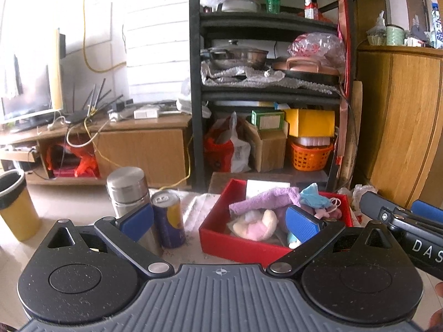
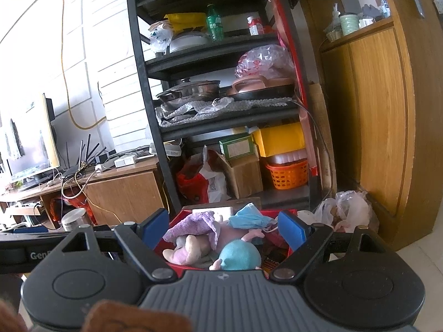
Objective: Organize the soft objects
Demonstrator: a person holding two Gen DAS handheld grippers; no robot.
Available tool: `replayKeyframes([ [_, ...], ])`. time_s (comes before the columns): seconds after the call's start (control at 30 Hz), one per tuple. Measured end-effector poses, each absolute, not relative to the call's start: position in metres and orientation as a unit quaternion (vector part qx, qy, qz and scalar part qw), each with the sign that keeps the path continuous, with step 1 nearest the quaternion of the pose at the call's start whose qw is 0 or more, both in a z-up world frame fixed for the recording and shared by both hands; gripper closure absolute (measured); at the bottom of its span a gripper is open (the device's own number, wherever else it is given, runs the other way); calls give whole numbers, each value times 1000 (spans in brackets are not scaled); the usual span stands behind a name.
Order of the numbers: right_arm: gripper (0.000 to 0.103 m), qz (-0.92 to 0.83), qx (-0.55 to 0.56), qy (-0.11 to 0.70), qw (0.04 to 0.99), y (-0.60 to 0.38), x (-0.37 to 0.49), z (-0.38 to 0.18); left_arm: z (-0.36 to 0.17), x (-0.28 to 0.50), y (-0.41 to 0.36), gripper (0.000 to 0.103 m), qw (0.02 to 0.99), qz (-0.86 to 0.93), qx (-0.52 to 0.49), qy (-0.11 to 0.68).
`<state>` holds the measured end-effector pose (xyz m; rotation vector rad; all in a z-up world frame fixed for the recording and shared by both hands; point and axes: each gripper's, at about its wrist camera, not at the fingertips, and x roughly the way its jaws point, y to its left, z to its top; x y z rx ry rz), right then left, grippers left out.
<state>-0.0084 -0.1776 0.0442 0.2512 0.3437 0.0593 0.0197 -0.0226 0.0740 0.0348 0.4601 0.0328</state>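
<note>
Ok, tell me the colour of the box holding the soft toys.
Red box, clearest in the left wrist view.

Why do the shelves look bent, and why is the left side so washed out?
Right wrist view: the fisheye lens bows the black shelf unit strongly, and the wall is overexposed. Left wrist view: the wall is blown out white too; the shelf stays straighter.

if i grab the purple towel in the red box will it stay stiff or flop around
The purple towel will probably flop: it already lies crumpled and draped over the plush toy in the red box. It looks light, so one pinch should lift it. Its fuzzy weave may drag the blue face mask lying against it.
</note>
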Motion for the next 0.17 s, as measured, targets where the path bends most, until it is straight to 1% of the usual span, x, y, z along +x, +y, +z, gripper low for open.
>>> replayKeyframes([
  [0.17, 44, 32, 127, 161, 978, -177, -11, 46, 74, 21, -18, 5, 975, 1, 12, 222],
])
